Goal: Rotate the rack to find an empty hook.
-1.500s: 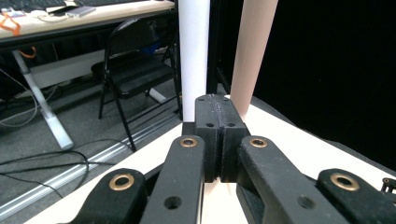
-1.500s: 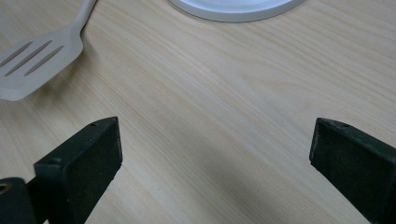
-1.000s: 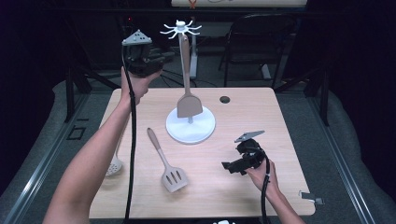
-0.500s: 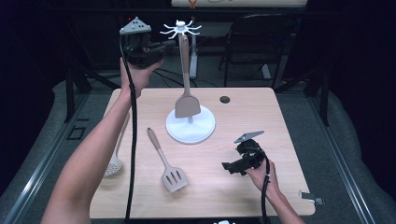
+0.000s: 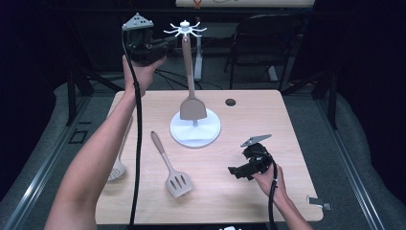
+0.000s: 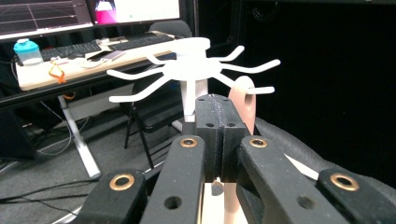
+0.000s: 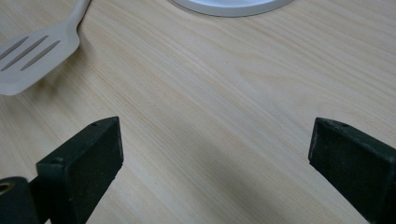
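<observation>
A white hook rack [image 5: 184, 28] stands on a round white base [image 5: 195, 132] at the table's middle. A tan solid spatula [image 5: 192, 108] hangs from one of its hooks, blade down. My left gripper [image 5: 167, 44] is held high, just left of the rack top, jaws shut with nothing between them. In the left gripper view the shut left gripper [image 6: 219, 105] points at the rack's hooks [image 6: 189, 67], and the spatula's handle end [image 6: 243, 105] hangs just right of it. My right gripper [image 5: 235, 171] rests low over the table's front right, open and holding nothing, as the right gripper [image 7: 215, 154] also shows in its own view.
A slotted spatula [image 5: 174, 179] lies left of the base, its blade [image 7: 32, 51] near the front. A skimmer spoon [image 5: 116, 170] lies at the table's left edge under my left forearm. A small round hole [image 5: 230, 102] is in the tabletop. A dark chair [image 5: 261, 43] stands behind.
My left gripper has risen a little beside the rack top. The hanging spatula and the right gripper have stayed where they were.
</observation>
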Action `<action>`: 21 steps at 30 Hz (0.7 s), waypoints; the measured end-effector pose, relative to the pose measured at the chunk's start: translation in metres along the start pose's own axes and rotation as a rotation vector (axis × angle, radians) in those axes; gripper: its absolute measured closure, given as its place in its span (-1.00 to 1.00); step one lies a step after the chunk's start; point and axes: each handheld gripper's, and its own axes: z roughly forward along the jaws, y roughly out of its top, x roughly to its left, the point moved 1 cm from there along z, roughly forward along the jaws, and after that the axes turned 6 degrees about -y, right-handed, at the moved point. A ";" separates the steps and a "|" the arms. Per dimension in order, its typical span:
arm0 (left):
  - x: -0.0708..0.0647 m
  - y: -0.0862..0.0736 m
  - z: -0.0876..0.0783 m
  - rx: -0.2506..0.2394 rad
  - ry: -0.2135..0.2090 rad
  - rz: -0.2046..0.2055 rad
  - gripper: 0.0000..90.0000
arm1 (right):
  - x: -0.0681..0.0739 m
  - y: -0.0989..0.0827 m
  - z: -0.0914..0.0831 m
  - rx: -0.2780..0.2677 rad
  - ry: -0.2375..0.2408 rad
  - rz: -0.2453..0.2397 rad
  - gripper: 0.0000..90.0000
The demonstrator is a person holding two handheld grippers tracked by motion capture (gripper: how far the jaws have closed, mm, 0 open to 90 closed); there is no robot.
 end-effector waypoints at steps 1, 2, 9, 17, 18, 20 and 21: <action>0.001 0.000 0.000 -0.002 0.003 -0.005 1.00 | 0.000 0.000 0.000 0.000 0.000 0.000 -0.94; 0.002 0.000 0.000 0.001 0.006 -0.005 1.00 | 0.000 0.000 0.000 0.000 -0.001 0.000 -0.94; 0.007 0.001 0.000 -0.001 0.024 -0.012 1.00 | 0.000 0.000 0.000 0.006 -0.003 -0.005 -0.93; 0.011 0.000 0.001 0.008 0.043 -0.017 1.00 | 0.000 0.000 0.000 0.007 -0.001 -0.005 -0.93; 0.011 0.000 0.001 0.007 0.044 -0.019 1.00 | 0.000 0.000 0.000 0.007 -0.002 -0.006 -0.93; 0.013 0.000 0.001 0.007 0.048 -0.023 1.00 | 0.000 0.000 0.000 0.008 -0.001 -0.006 -0.93; 0.013 0.000 0.001 0.008 0.050 -0.025 1.00 | 0.000 0.000 0.001 0.007 0.004 -0.003 -0.93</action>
